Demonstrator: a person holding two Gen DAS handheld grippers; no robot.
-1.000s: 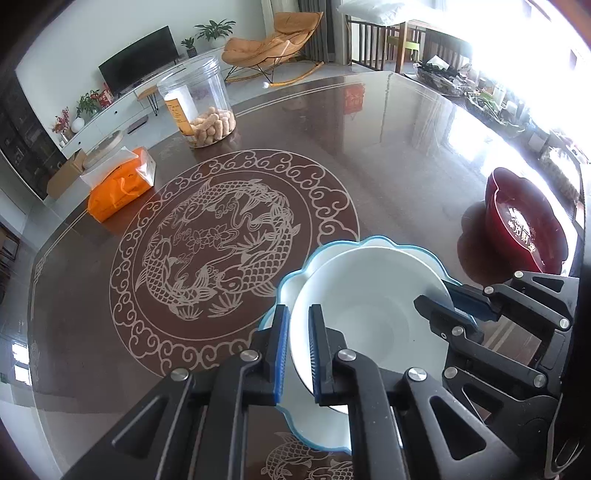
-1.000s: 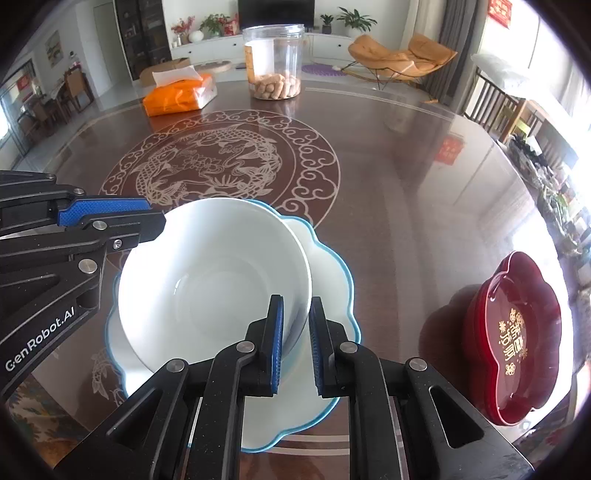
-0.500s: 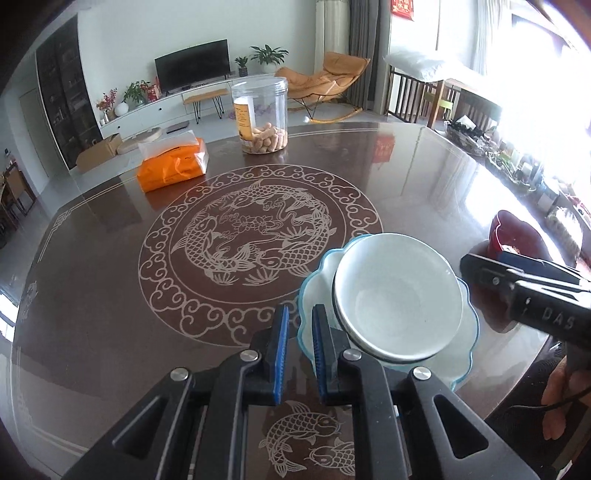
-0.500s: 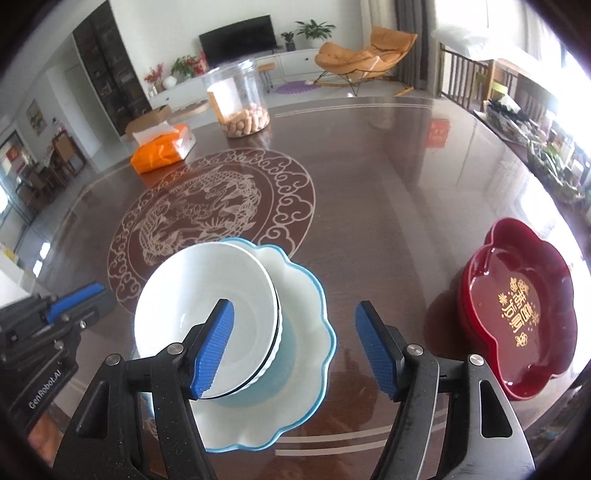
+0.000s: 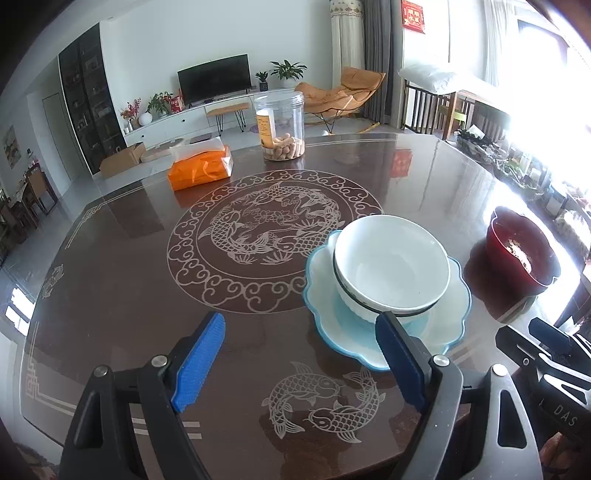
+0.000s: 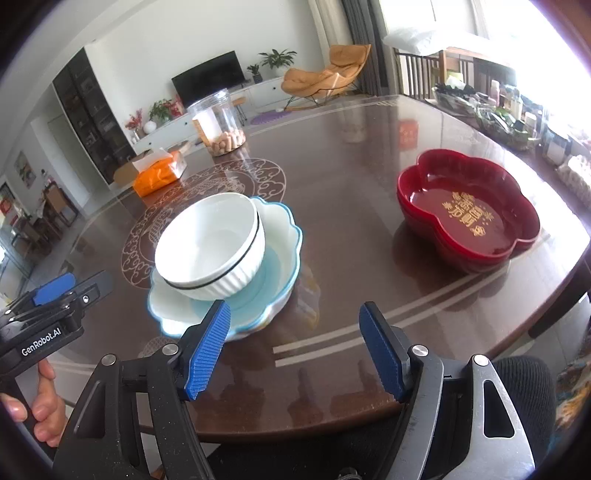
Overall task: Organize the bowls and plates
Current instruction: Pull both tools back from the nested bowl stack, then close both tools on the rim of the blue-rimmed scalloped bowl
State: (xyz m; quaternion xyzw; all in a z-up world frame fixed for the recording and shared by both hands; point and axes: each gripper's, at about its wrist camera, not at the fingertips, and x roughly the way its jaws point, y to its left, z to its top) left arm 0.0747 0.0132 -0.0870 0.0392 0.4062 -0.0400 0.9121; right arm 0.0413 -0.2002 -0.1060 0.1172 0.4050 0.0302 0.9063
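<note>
White walls [image 5: 221,33], pale floor [image 5: 48,236]. Black television [image 5: 213,79] above a long white cabinet [image 5: 177,120], potted plants [image 5: 288,70] on top. Orange lounge chair [image 5: 343,92] beside grey curtains [image 5: 373,55]. Dark shelving [image 5: 92,96] at left. Strong daylight through right-hand windows [image 5: 546,74].

White bowl [image 6: 210,243] – black rim line – in blue-edged plate [image 6: 280,221]; red dish [image 6: 469,218], gold lettering.
</note>
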